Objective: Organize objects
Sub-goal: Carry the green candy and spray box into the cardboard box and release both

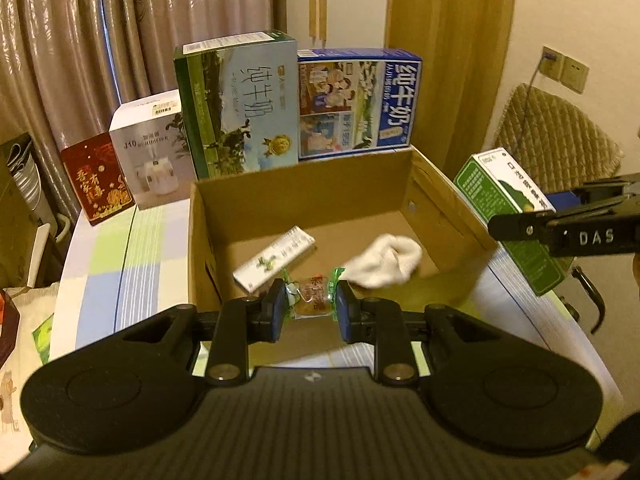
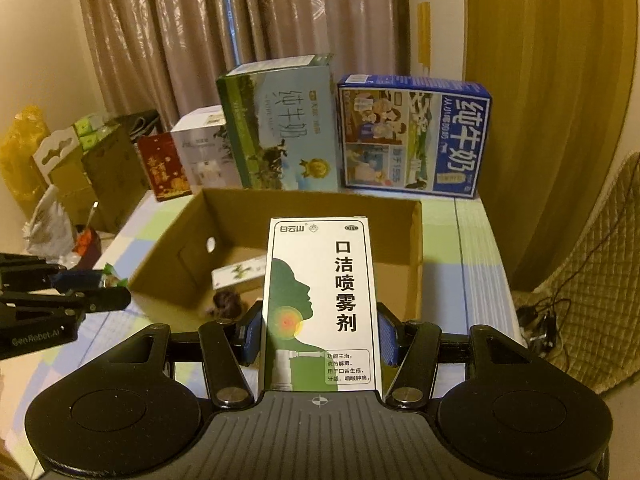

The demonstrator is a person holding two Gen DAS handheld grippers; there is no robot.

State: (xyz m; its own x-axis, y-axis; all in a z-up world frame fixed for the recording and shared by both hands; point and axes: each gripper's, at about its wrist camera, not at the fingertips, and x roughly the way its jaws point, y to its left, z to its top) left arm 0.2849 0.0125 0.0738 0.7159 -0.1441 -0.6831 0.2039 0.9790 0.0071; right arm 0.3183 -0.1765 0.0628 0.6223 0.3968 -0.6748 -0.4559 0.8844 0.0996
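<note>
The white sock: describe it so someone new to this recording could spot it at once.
Find the open cardboard box in the middle of the table. On its floor, toward the right side in the left wrist view, lies the white sock. It is the only soft, crumpled thing there; the flat white packet beside it is stiff and printed.

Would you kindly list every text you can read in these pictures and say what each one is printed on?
"口洁喷雾剂", "白云山", "OTC": spray box, clamped in the right tongs.
"纯牛奶": green milk carton.
"纯牛奶": blue milk carton.
"J10": white box.
"DAS": right tongs' side, in the left view.
"GenRobot.AI": left tongs' side, in the right view.
Snack wrapper, red box, small box in the cardboard box: blurred.
</note>
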